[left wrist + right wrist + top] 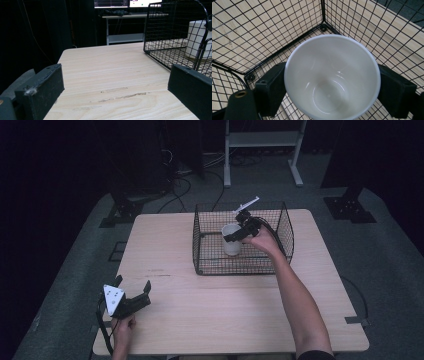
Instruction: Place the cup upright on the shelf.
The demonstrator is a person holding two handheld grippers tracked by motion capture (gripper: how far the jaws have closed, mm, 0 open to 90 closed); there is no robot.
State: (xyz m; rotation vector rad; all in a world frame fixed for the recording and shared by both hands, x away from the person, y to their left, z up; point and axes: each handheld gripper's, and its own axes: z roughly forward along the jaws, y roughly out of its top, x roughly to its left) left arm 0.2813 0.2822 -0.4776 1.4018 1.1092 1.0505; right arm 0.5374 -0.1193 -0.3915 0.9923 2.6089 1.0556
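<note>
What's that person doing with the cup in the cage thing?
A person holds a hand-held gripper in each hand at a light wooden table. The right hand-held gripper reaches into the black wire basket, with its jaws on either side of a plain white ceramic cup standing upright there. The left hand-held gripper waits near the table's front left corner, jaws open and holding nothing.

A plain white cup stands in a black wire basket of square grid pattern on the pale wood-grain table, gripped by black tongs.
</note>
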